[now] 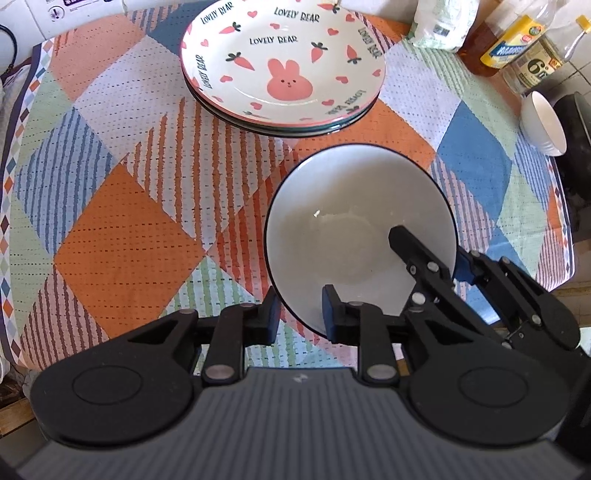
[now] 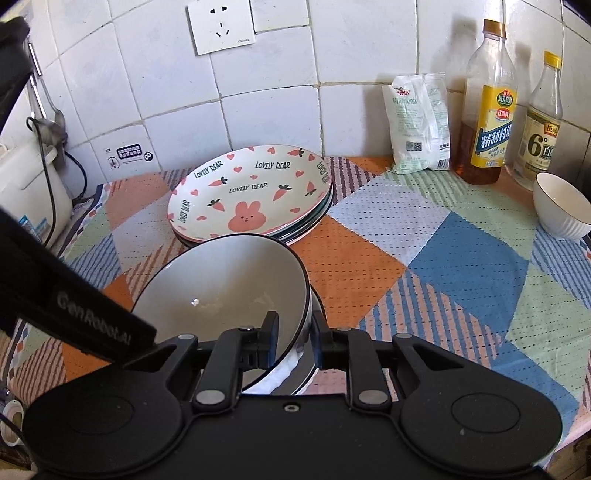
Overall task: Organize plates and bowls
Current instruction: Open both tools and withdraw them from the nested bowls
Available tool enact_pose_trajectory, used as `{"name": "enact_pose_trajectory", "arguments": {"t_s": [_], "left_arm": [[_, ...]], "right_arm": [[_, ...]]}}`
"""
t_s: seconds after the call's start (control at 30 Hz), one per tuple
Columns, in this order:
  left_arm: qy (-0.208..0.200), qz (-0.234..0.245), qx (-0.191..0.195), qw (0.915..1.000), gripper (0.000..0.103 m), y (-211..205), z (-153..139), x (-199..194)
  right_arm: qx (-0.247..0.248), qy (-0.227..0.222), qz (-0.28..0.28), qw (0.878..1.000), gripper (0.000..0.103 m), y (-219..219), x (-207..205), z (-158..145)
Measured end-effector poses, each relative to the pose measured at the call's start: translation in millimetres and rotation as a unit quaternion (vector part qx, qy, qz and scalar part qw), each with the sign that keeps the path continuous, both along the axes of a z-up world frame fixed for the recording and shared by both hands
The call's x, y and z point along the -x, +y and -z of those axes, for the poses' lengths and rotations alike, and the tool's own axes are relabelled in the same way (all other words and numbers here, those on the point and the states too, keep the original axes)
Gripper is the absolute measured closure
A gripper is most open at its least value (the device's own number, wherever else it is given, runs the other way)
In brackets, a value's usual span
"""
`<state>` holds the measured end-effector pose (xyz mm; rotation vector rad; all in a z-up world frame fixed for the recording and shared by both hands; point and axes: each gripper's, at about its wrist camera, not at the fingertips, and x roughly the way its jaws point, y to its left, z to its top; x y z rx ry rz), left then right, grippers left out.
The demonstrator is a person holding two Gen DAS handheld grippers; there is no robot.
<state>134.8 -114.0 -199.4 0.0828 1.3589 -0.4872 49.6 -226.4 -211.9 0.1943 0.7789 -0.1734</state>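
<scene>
One stack of bunny plates [image 1: 282, 70] sits at twelve o'clock on the quilted cloth [image 1: 122, 229]. Left gripper [image 1: 300, 314] and right gripper [image 2: 293, 338] each pinch the rim of one empty grey bowl [image 1: 354, 236], held tilted. A second, small white bowl [image 2: 561, 210], also empty, stands at two o'clock beside two bottles [image 2: 487, 110].

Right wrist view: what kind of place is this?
Most likely a home kitchen counter. White tiled wall with a power socket, condiment bottles in the corner, and a stack of rabbit-print plates on a patchwork cloth.
</scene>
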Motion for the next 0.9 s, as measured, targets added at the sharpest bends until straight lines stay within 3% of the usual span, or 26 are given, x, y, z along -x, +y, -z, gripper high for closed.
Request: {"name": "enact_pose_trajectory", "arguments": {"t_s": [0.13, 0.2, 0.27, 0.4, 0.57, 0.73, 0.9], "left_arm": [[-0.01, -0.005, 0.001, 0.9999, 0.075, 3.5, -4.0, -0.6], [-0.016, -0.005, 0.002, 0.9999, 0.075, 5.5, -5.3, -1.3], [-0.034, -0.004, 0.007, 0.9994, 0.081, 7.4, -8.2, -1.1], [-0.048, 0.002, 0.011, 0.9988, 0.082, 8.1, -12.7, -0.3], [-0.053, 0.013, 0.018, 0.9984, 0.082, 7.4, -23.4, 11.0], [-0.053, 0.04, 0.017, 0.9977, 0.079, -4.5, -39.8, 26.7], [-0.069, 0.062, 0.021, 0.9955, 0.078, -26.9, -64.0, 43.7]], "right_arm": [[-0.007, -0.014, 0.007, 1.0, 0.071, -1.2, 5.9, -2.3], [0.002, -0.012, 0.009, 1.0, 0.061, -1.3, 6.1, -3.0], [-0.006, -0.019, 0.0, 1.0, 0.061, -3.6, 6.8, -2.4], [0.004, -0.013, -0.014, 1.0, 0.063, -4.7, 7.3, -1.4], [-0.049, -0.033, -0.002, 0.998, 0.063, -14.9, 25.8, -14.0], [-0.013, -0.04, -0.023, 0.999, 0.06, -17.6, 54.1, -39.2], [-0.015, -0.052, -0.009, 0.998, 0.058, -38.1, 81.5, -54.7]]}}
